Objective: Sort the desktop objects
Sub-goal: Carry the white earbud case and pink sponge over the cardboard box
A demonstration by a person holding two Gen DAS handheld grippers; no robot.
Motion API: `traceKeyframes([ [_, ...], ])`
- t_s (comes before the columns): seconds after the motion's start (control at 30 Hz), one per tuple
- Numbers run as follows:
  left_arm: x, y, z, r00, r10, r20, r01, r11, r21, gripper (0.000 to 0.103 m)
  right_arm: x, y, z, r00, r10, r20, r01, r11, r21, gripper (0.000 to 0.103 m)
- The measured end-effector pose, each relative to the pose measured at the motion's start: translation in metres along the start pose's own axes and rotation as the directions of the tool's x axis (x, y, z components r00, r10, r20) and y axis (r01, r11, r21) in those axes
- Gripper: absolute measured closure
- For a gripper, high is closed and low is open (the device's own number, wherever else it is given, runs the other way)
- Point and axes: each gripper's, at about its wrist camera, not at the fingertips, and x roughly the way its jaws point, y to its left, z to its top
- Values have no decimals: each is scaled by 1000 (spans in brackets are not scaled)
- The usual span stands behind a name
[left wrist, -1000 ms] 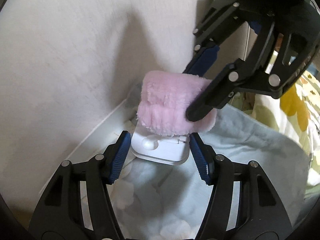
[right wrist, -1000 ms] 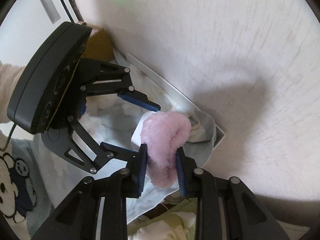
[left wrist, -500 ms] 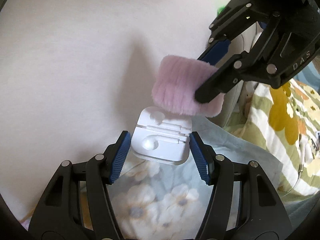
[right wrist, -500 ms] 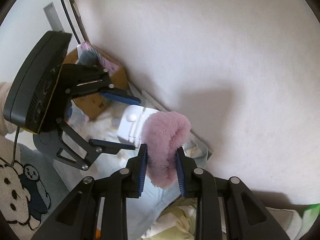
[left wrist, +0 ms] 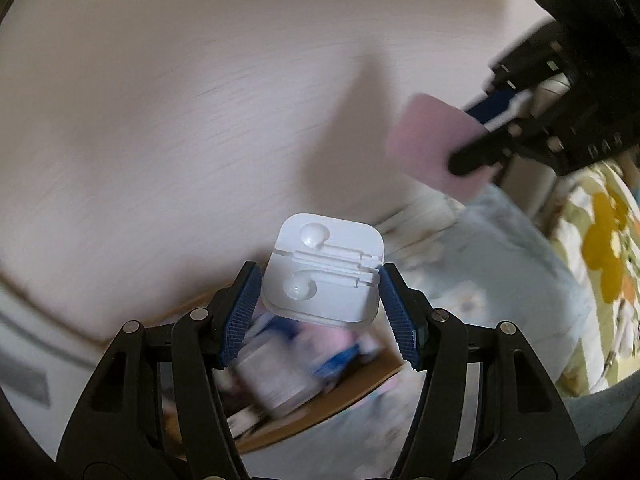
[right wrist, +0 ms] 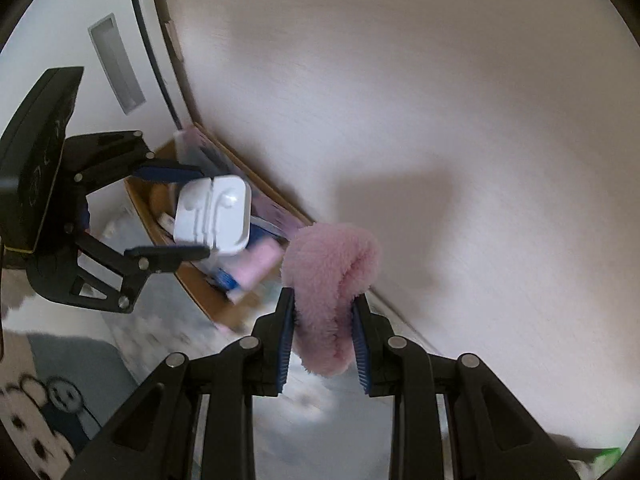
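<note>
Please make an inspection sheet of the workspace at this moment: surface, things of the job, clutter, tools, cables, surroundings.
Surface: pale wood-grain panel fills most of both views; the desktop itself cannot be told apart.
Job's things: white earphone case, held in the air; pink fluffy cloth, folded, also held.
Clutter: open cardboard box under the case, with blurred pink, blue and white packages inside.
Tools: left tool shut on the earphone case; right tool shut on the pink fluffy cloth; the two are apart.
Cables: nothing seen.
Surroundings: light blue blanket, yellow floral fabric, white door. Background blurred.
</note>
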Motion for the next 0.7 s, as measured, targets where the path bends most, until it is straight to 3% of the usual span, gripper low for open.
traceKeyframes([
  [0.13, -8, 44, -24, 999, 46, -7, -47, 994, -98, 45, 23, 28, 8, 1000, 14, -3, -14, 999, 31, 78],
  [0.23, -8, 69, -43, 997, 77, -28, -81, 981, -174, 45, 47, 35, 4, 997, 75, 0, -74, 991, 111, 78],
  [0.33, -14, 100, -58, 992, 112, -56, -123, 959, -254, 45, 68, 49, 6, 999, 36, -14, -34, 991, 133, 78],
  [0.4, -6, 107, -71, 987, 139, -86, -159, 939, -305, 45, 83, 64, 11, 999, 43, -13, -41, 988, 152, 78],
  [0.53, 5, 118, -90, 986, 129, -107, -161, 902, -399, 45, 101, 70, 5, 995, 97, -8, -92, 964, 251, 78],
  [0.7, 6, 128, -90, 980, 157, -123, -194, 891, -411, 45, 109, 70, 10, 996, 92, -17, -83, 952, 294, 78],
])
